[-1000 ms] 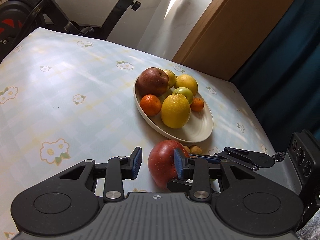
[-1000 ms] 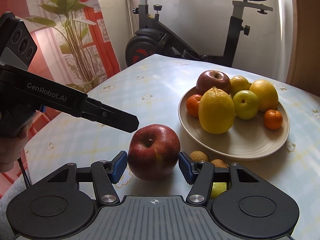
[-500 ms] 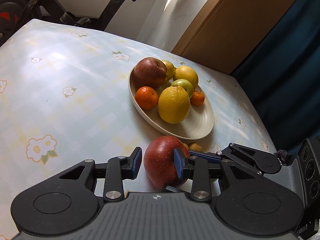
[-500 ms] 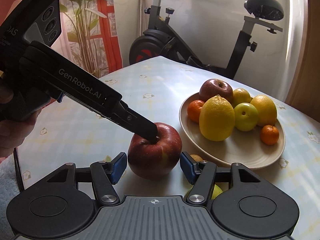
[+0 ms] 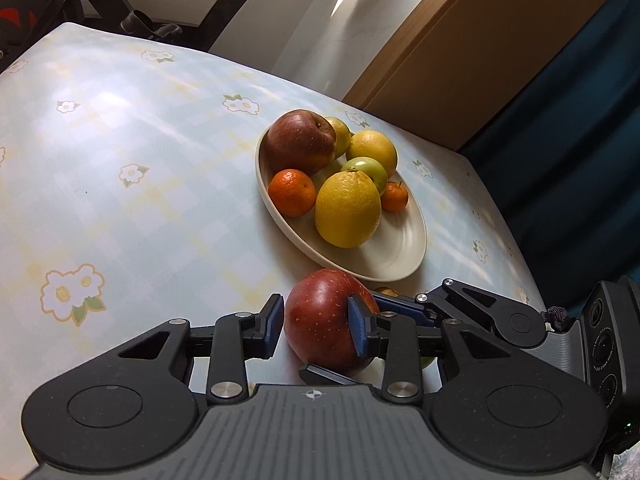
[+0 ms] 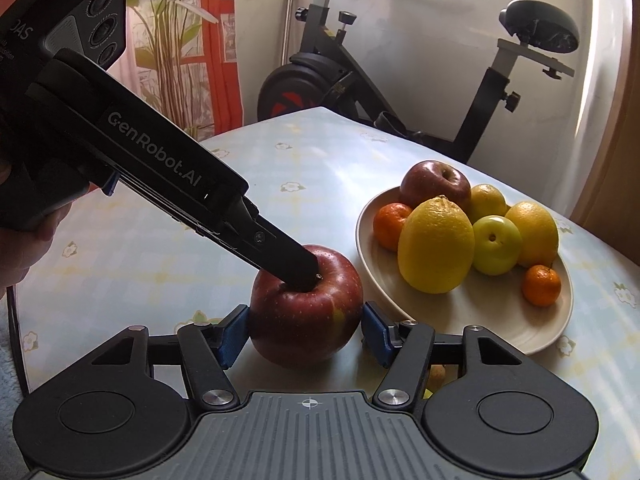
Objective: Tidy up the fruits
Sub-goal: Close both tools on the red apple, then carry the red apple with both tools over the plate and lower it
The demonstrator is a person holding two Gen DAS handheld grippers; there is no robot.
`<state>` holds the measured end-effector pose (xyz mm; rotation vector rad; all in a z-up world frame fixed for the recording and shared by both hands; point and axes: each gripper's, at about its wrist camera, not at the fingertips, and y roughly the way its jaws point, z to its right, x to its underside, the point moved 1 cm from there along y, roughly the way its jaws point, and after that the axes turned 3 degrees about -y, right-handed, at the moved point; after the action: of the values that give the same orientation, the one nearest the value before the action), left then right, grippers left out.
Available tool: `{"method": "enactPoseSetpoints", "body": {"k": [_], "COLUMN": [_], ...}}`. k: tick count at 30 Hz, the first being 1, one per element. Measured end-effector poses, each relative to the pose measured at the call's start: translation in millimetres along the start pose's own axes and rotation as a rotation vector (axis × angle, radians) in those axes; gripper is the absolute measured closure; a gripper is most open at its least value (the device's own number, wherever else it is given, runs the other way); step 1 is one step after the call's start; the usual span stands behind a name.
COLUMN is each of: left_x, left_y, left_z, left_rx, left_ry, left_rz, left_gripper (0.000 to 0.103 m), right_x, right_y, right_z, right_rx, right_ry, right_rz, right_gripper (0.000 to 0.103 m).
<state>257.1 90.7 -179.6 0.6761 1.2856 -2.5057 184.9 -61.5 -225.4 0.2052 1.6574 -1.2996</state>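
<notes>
While the red apple [image 6: 306, 306] sits on the flowered tablecloth [image 5: 132, 184] just beside the fruit plate [image 5: 392, 256], the right gripper [image 6: 306, 330] brackets it, blue pads at its flanks; whether they press is unclear. The left gripper [image 5: 316, 324], nearly closed, rests its tips on the apple's top.

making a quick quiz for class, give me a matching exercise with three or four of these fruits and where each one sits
Things:
1. big lemon
2. small tangerine
3. loose red apple
4. green fruit

Places:
A. on the tablecloth, between the right gripper's fingers
B. front of the plate, tallest fruit
C. on the plate, between two yellow fruits
D. alone near the plate's right rim

Pairs: 1-B, 2-D, 3-A, 4-C
</notes>
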Motion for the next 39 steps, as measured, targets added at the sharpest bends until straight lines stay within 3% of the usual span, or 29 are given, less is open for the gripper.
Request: {"method": "enactPoseSetpoints", "body": {"k": [10,22,30,39], "left_x": [-1,-27,-53,-73], "left_y": [-7,-11,27,69], "left_z": [7,53,91,105], "left_rx": [-0.004,0.016,0.015,-0.038], "left_ry": [0.014,0.093,0.153,0.175], "left_rz": [0.017,0.072,0.044,-0.027], "left_gripper": [0.066,0.066,0.066,0.067], "right_x": [0,-13,-9,1], "right_y": [-11,-45,-49,-27], "right_z": [4,44,90,130], "right_rx": [-0.034,-0.002,0.045,0.045], "right_ry": [0.013,0.047,0.072,0.128], "right_rz": [0.05,0.115,0.108,0.076], "right_gripper": [0.047,0.047,0.047,0.047]}}
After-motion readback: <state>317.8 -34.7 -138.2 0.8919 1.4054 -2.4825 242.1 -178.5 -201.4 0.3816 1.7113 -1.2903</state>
